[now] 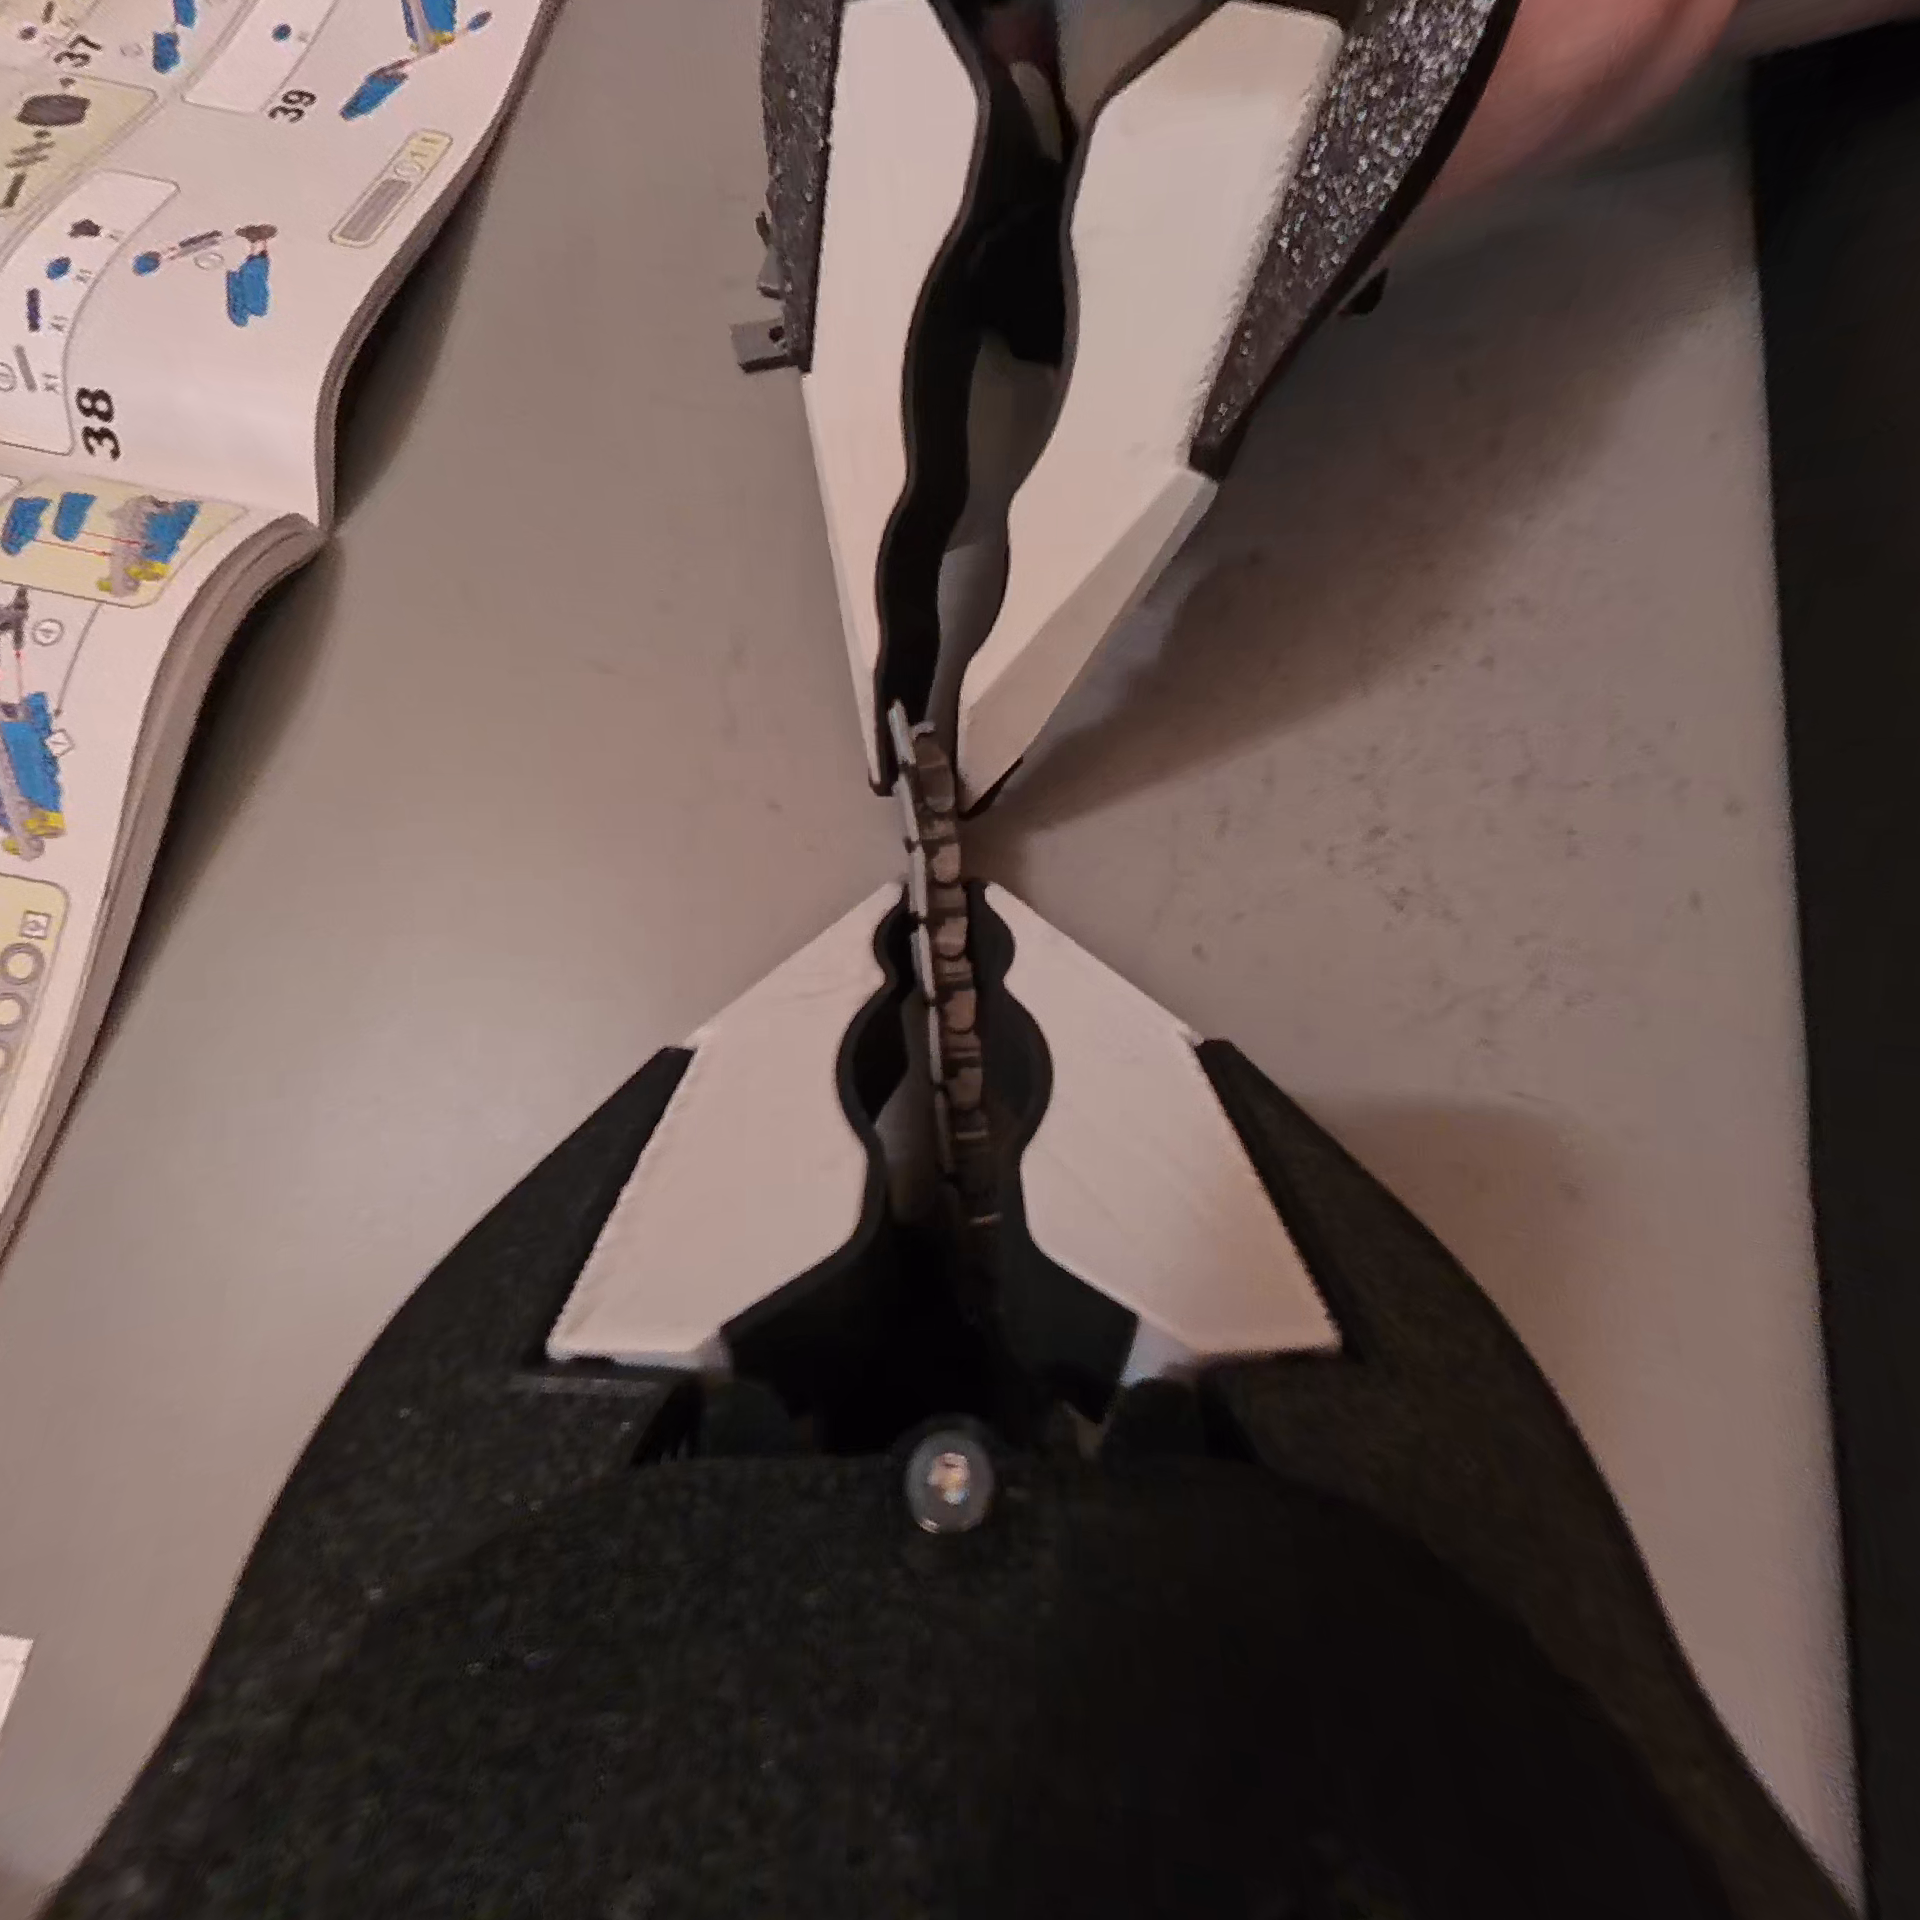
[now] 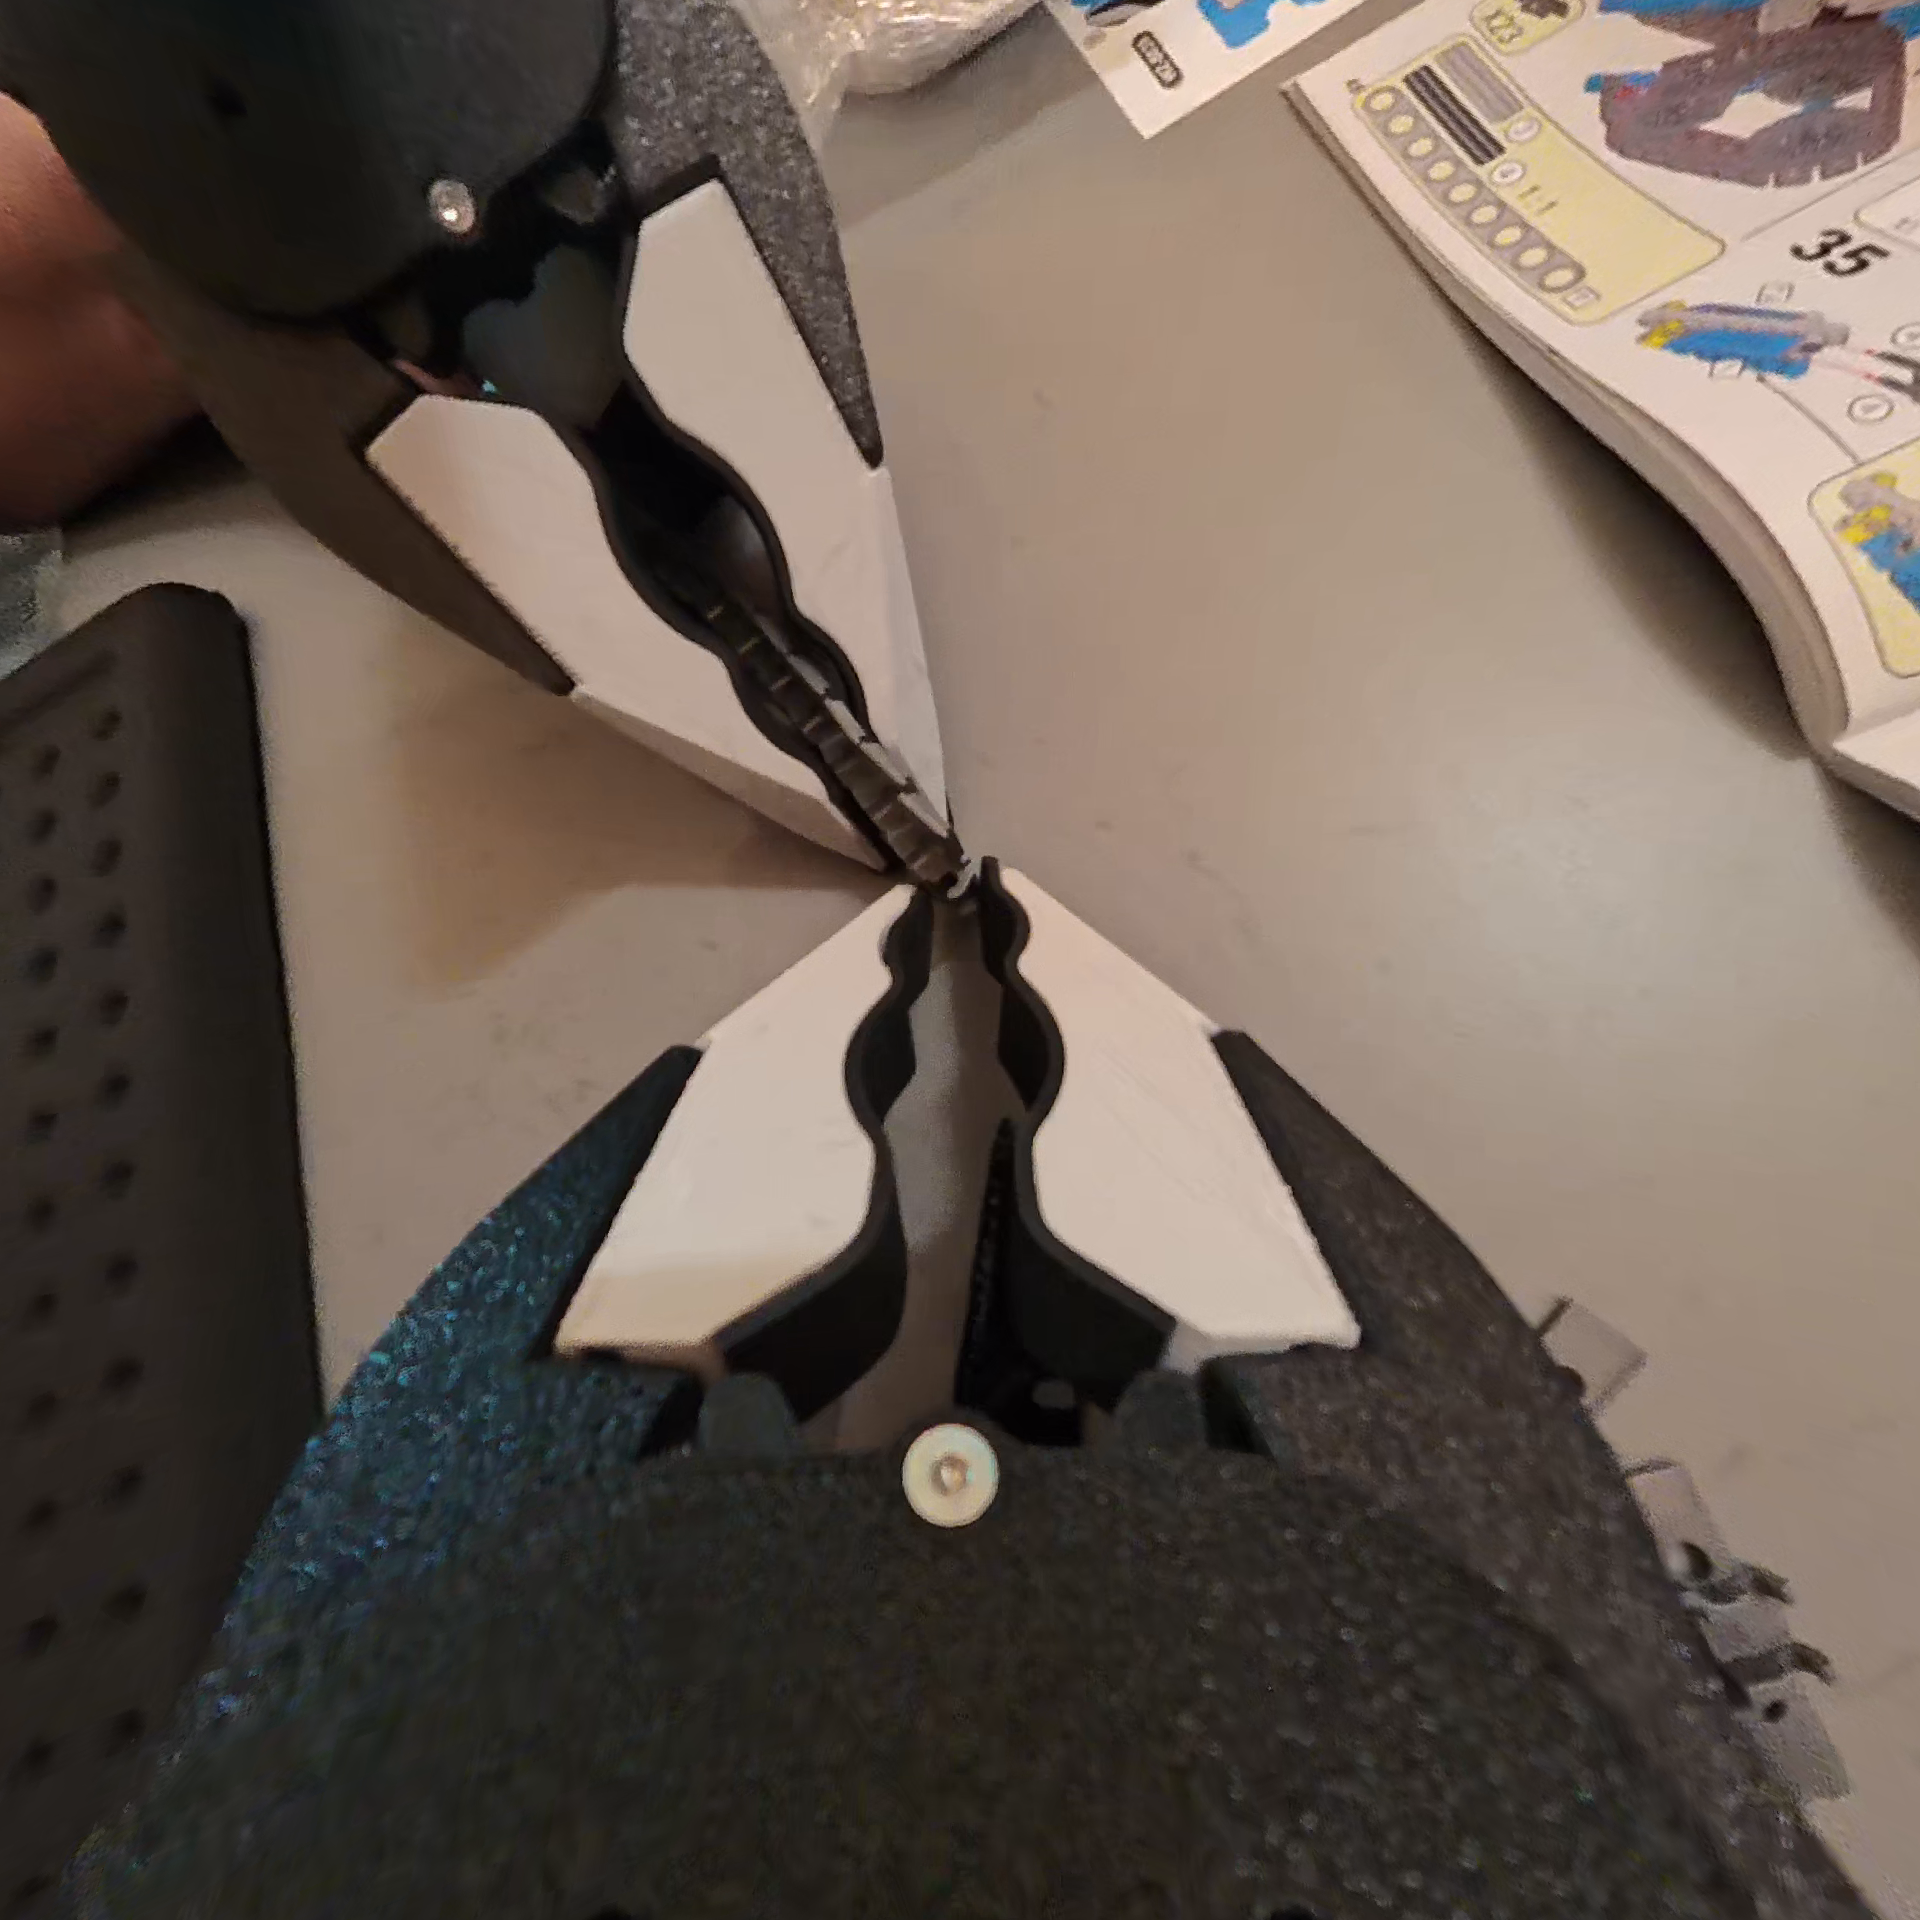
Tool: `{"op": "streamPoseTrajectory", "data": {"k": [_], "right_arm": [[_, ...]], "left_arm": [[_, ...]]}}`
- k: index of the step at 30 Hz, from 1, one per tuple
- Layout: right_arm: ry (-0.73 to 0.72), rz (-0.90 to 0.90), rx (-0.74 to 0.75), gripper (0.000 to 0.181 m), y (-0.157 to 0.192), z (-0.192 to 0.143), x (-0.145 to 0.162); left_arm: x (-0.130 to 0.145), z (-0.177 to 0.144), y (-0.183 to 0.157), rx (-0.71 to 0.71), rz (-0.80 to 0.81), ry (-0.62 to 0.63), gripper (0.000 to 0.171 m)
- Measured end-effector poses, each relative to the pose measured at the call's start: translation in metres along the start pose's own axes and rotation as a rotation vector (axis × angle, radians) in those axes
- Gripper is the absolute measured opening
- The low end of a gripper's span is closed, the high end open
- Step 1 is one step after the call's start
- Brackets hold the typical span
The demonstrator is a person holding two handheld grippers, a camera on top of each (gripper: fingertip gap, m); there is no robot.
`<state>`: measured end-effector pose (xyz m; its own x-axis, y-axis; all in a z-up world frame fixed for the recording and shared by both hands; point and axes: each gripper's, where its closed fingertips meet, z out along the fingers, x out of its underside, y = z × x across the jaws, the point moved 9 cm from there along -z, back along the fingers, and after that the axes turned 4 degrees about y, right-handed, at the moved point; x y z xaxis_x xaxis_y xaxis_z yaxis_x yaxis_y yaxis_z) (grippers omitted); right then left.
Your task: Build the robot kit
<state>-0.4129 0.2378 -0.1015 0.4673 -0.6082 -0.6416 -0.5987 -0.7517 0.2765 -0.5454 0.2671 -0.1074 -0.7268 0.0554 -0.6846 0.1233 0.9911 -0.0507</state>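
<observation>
Toothed strip (image 1: pixel 940 894) | left gripper (image 1: pixel 940 914) clamped along it | right gripper (image 1: pixel 925 764) nipping its far end | risk: shallow tip grip slips, strip drops onto table (image 1: pixel 571 727)

The left wrist view looks forward along the left gripper (image 1: pixel 940 914) and steeply down at a grey table (image 1: pixel 582 727), very close, with the right gripper (image 1: pixel 925 769) coming in from the top edge and an open booklet (image 1: pixel 125 416) at the left edge. The right wrist view looks along the right gripper (image 2: pixel 951 883) from the opposite side, equally near the table (image 2: pixel 1299 727), with the left gripper (image 2: pixel 914 831) entering from upper left and the booklet (image 2: pixel 1662 312) at upper right. Both views share the spot where the tips meet, the table and the booklet.
</observation>
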Motion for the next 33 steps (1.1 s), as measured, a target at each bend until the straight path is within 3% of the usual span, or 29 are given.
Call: {"op": "streamPoseTrajectory", "data": {"k": [10,18,25,31,33], "right_arm": [[0.007,-0.099,-0.071,0.010,-0.002,-0.003,0.005],[-0.081,-0.116,-0.116,0.025,-0.002,-0.016,-0.001],[-0.037,-0.253,0.001,0.009,0.004,-0.008,0.001],[-0.003,-0.107,-0.043,0.009,0.000,-0.007,-0.002],[0.004,-0.077,-0.025,0.009,0.002,-0.007,-0.003]], "left_arm": [[0.000,0.001,-0.002,0.015,0.034,0.001,0.007],[-0.001,0.001,0.000,0.031,-0.005,-0.001,0.007],[-0.002,0.003,-0.001,0.007,-0.003,0.002,0.008],[-0.005,0.006,-0.010,-0.164,0.175,-0.005,0.008],[-0.005,0.006,-0.008,-0.144,0.158,-0.007,0.007]]}}
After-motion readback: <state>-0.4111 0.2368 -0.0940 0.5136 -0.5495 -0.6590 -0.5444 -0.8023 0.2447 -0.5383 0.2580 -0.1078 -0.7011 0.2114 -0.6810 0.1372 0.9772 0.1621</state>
